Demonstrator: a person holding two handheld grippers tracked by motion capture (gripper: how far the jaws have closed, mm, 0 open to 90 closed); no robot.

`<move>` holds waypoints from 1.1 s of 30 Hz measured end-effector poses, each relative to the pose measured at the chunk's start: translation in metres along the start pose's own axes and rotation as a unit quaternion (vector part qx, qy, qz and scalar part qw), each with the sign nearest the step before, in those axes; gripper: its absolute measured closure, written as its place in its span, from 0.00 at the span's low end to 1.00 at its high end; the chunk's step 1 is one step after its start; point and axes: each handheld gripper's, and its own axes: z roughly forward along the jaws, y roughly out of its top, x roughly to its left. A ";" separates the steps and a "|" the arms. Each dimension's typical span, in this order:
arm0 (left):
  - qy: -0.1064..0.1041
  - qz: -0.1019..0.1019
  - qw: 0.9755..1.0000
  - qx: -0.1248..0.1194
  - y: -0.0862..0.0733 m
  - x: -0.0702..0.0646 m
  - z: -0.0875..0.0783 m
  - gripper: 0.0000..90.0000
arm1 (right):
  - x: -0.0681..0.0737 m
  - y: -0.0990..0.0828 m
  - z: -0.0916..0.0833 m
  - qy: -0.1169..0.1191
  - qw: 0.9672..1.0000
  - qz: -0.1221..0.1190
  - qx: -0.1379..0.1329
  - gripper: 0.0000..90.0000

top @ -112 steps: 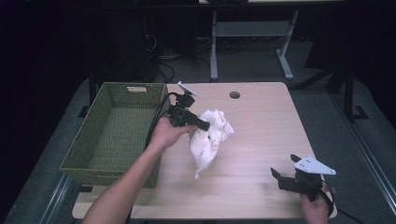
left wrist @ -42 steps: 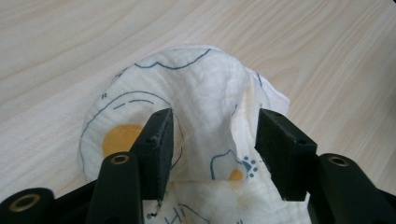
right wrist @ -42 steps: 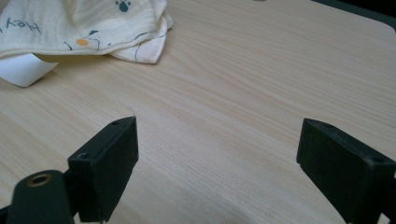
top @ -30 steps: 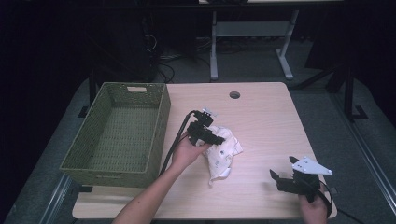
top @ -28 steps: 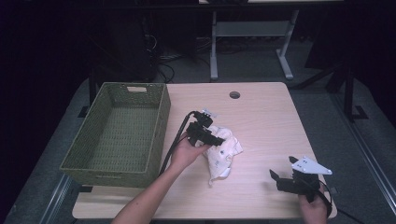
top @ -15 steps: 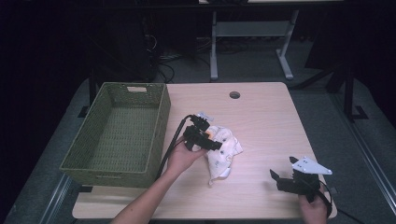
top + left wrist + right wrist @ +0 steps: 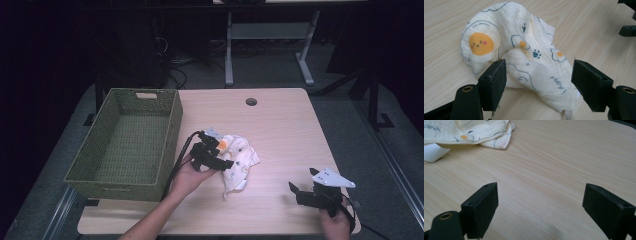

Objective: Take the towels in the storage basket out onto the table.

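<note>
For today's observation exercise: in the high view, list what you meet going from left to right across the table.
Green woven basket → left gripper → crumpled printed cloth → right gripper.

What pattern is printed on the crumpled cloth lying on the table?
The cream muslin cloth carries fried-egg faces, dark-blue paw prints and the word "Hey!", clearest in the left gripper view.

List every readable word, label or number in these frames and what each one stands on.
"Hey!" in dark blue script on the cream printed cloth, seen between the open jaws of the left gripper.
"He" at the frame edge in the right gripper view, the same cloth's print cut off.
White tag beside the cloth: blank on the side shown.
</note>
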 end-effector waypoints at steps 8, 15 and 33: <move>0.005 -0.001 1.000 0.000 -0.012 -0.002 -0.004 0.25 | -0.001 0.000 -0.001 -0.002 1.000 0.003 0.000 0.14; -0.004 -0.007 1.000 -0.012 -0.022 -0.006 -0.009 0.21 | -0.001 -0.001 -0.001 -0.003 1.000 0.004 0.000 0.14; 0.005 0.019 1.000 -0.018 -0.053 -0.017 -0.019 0.20 | 0.001 0.000 0.000 0.000 1.000 -0.003 0.002 0.14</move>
